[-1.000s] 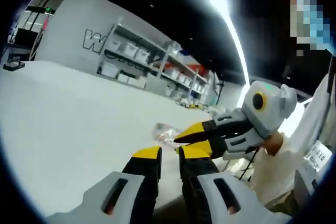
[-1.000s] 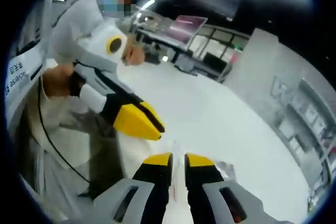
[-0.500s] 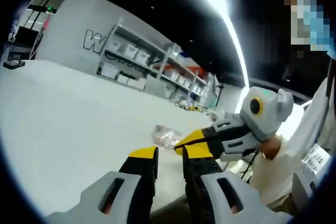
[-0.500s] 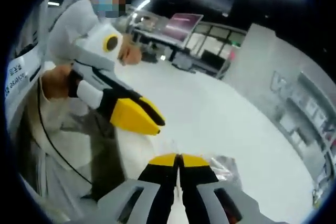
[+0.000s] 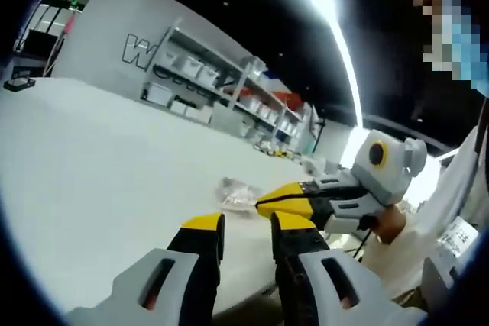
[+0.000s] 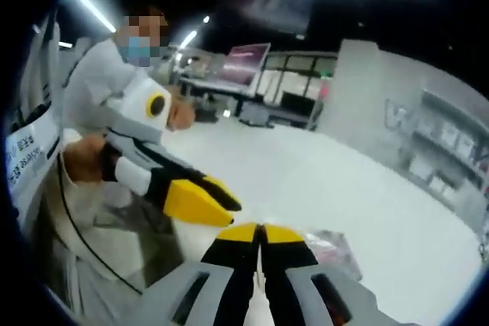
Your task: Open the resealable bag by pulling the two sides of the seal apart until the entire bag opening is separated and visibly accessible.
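A broad, smooth white table (image 5: 99, 158) stretches away. A small, crumpled clear plastic resealable bag (image 5: 235, 193) lies on it near its edge; a small dark object (image 5: 17, 84) rests far off.

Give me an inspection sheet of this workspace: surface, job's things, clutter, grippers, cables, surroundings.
Surface: white table, mostly bare.
Job's things: clear bag lying on the table; whether its seal is open cannot be told.
Clutter: small dark object at the table's far edge.
Grippers: left gripper open, short of the bag; right gripper shut, its tips at the bag's edge; a grip on it cannot be confirmed.
Cables: black cable hanging beside the person's body.
Surroundings: shelves with bins along a grey wall; desks and a screen.
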